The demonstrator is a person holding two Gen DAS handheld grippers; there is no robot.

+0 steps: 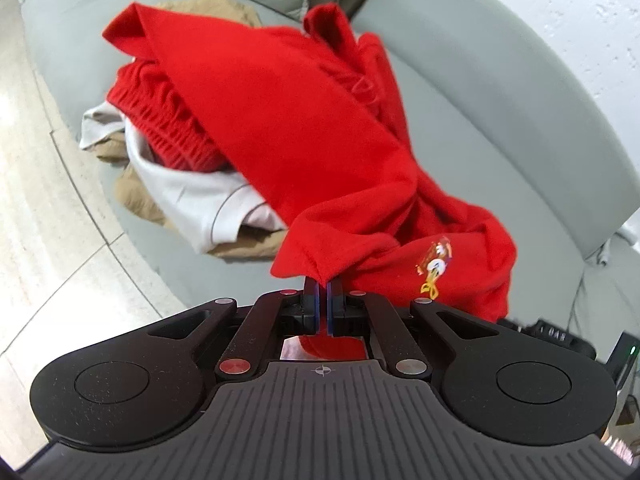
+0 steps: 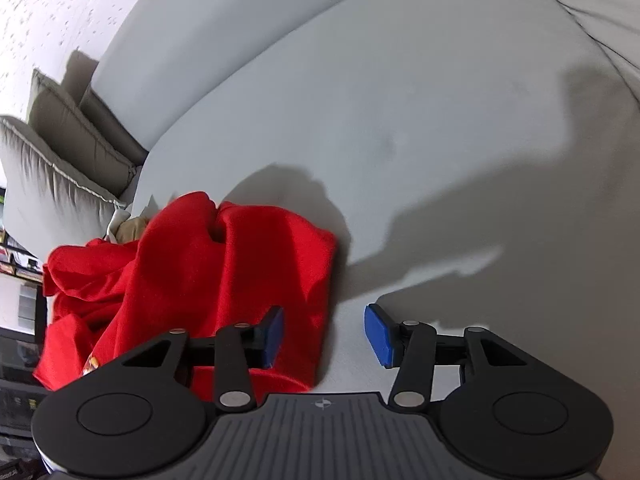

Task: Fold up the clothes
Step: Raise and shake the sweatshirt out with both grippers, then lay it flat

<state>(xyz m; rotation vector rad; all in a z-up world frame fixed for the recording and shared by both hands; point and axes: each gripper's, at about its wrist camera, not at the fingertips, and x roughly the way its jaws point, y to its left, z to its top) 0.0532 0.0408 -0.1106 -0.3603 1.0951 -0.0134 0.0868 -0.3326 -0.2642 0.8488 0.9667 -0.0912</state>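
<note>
Left tongs (image 1: 323, 286) lift a red garment (image 1: 288, 128) by its hem above a grey sofa (image 1: 460, 128).

The left tongs are pressed together, pinching the stitched edge of the red garment, which hangs in a taut fold from a heap of white cloth (image 1: 192, 196) and tan cloth (image 1: 140, 200) on the sofa seat; an embroidered crest (image 1: 434, 266) shows near the pinch. The right tongs (image 2: 324, 334) stand spread with nothing between the blue pads (image 2: 378, 334), straddling the garment's edge over the seat. A cushion (image 2: 52, 176) lies behind.
</note>
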